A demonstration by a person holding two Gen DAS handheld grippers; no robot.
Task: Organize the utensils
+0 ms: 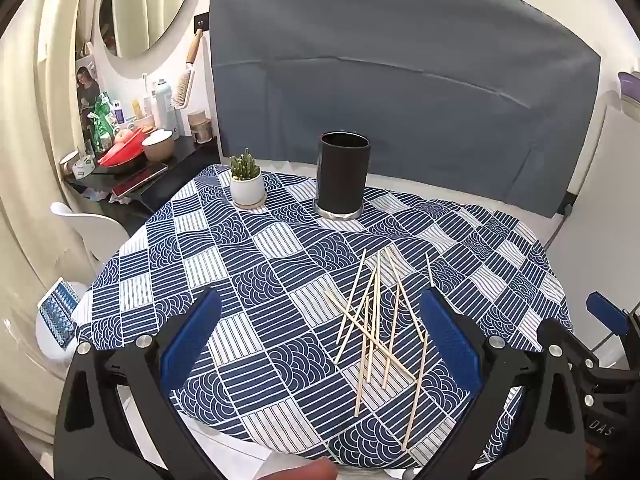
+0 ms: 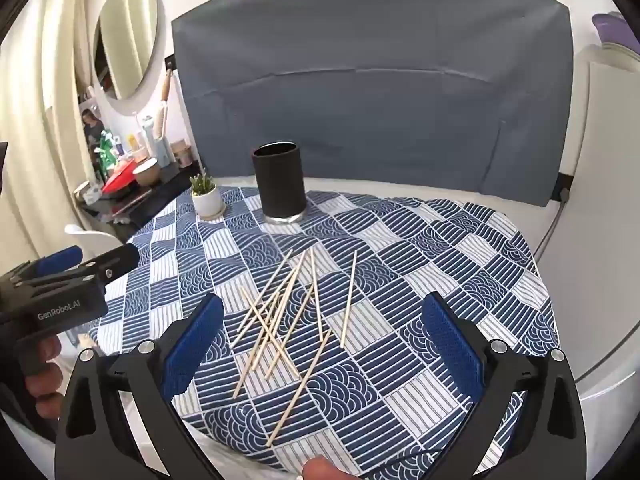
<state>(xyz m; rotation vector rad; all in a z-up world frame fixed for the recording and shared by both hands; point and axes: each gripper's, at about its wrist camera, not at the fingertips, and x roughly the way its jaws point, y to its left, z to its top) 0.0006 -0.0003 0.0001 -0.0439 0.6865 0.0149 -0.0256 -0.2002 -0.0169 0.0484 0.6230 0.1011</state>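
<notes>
Several thin wooden chopsticks [image 1: 376, 328] lie crossed in a loose pile on the blue-and-white patterned tablecloth [image 1: 248, 280]; the same pile of chopsticks [image 2: 288, 320] shows in the right wrist view. Behind them stands an upright black cylindrical holder [image 1: 343, 178], the holder [image 2: 280, 182] with nothing in it. My left gripper [image 1: 320, 332] hovers open above the near part of the table, the pile toward its right finger. My right gripper [image 2: 324, 332] is open too, with the pile just beyond its left finger. Neither touches anything.
A small potted cactus [image 1: 247, 182] sits left of the holder. A grey cloth backdrop [image 1: 400, 92] rises behind the table. A cluttered dark side table [image 1: 132, 160] and a white chair [image 1: 92, 228] stand to the left. The left gripper body [image 2: 60, 288] appears at the left in the right wrist view.
</notes>
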